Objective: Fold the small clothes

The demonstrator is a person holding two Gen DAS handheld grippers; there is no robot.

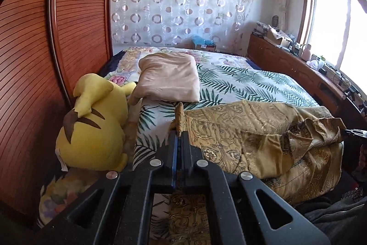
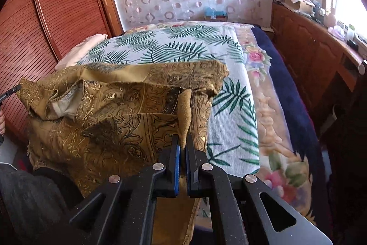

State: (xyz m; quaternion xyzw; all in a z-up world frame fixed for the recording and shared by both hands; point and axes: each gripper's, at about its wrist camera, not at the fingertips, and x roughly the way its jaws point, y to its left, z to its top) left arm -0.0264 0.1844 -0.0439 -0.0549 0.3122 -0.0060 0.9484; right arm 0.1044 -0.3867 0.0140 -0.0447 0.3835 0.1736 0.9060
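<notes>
Jaws of both the left gripper (image 1: 180,133) and right gripper (image 2: 182,141) pinch the gold garment (image 1: 252,130), its held edges hidden.

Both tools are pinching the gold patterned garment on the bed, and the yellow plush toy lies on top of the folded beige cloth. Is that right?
Not quite. The left tool and right tool do pinch the gold patterned garment, but the yellow plush toy lies beside the folded beige cloth, not on top of it. The left wrist view shows this.
</notes>
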